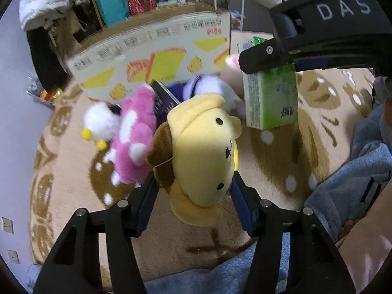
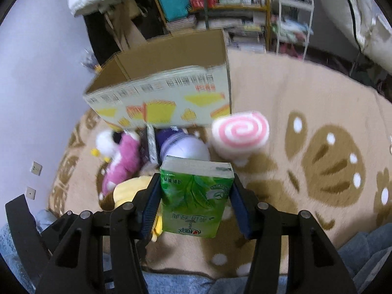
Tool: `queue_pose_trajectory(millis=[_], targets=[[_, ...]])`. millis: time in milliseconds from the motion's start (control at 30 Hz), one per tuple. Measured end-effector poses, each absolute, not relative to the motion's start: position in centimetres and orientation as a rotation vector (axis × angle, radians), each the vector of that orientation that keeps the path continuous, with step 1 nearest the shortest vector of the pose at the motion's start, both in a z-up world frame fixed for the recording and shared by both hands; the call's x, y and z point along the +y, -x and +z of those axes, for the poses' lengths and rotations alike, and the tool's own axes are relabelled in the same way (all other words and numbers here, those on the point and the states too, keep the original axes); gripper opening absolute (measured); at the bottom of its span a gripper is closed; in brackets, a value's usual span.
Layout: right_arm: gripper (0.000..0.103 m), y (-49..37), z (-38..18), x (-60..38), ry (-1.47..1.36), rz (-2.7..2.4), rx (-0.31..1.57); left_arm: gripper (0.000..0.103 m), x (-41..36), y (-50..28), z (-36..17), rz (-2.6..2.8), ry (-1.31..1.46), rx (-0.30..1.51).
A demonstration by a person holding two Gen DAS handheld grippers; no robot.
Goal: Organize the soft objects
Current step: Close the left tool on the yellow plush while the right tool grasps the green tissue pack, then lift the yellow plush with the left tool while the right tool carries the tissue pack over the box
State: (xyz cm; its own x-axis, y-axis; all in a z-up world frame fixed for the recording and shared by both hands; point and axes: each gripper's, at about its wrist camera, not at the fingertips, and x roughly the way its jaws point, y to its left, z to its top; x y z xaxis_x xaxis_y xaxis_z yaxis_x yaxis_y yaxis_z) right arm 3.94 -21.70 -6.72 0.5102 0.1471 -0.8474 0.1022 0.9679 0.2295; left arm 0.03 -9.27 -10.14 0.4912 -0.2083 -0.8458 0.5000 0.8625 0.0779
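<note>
Two claws clamped, left claw (image 1: 193, 183) on yellow plush (image 1: 203, 152), right claw (image 2: 196, 196) on tissue pack (image 2: 196, 196)

My left gripper (image 1: 193, 183) points steeply down, both pads pressed against the yellow dog plush (image 1: 203, 152) it holds off the carpet. My right gripper (image 2: 196, 196) (tilted just as steeply) is clamped on the green tissue pack (image 2: 196, 196), also held aloft.

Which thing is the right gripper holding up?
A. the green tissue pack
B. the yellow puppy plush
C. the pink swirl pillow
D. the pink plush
A. In the right wrist view the right gripper has its fingers pressed on both sides of the green tissue pack, lifted off the rug; the yellow puppy plush sits in the left gripper.
</note>
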Motion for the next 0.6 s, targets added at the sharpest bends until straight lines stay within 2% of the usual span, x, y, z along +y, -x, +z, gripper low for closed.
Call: queue_pose_trajectory(millis=[233, 600], targets=[[0.057, -1.7, -3.1, -21.2, -0.244, 0.047, 0.843, 0.058, -7.4, 0.7, -6.1, -0.347, -0.332, 0.758], [0.057, 0.7, 1.0, -21.3, -0.212, 0.031, 0.585, 0.058, -5.0, 1.9, -1.9, -0.221, -0.338, 0.537]])
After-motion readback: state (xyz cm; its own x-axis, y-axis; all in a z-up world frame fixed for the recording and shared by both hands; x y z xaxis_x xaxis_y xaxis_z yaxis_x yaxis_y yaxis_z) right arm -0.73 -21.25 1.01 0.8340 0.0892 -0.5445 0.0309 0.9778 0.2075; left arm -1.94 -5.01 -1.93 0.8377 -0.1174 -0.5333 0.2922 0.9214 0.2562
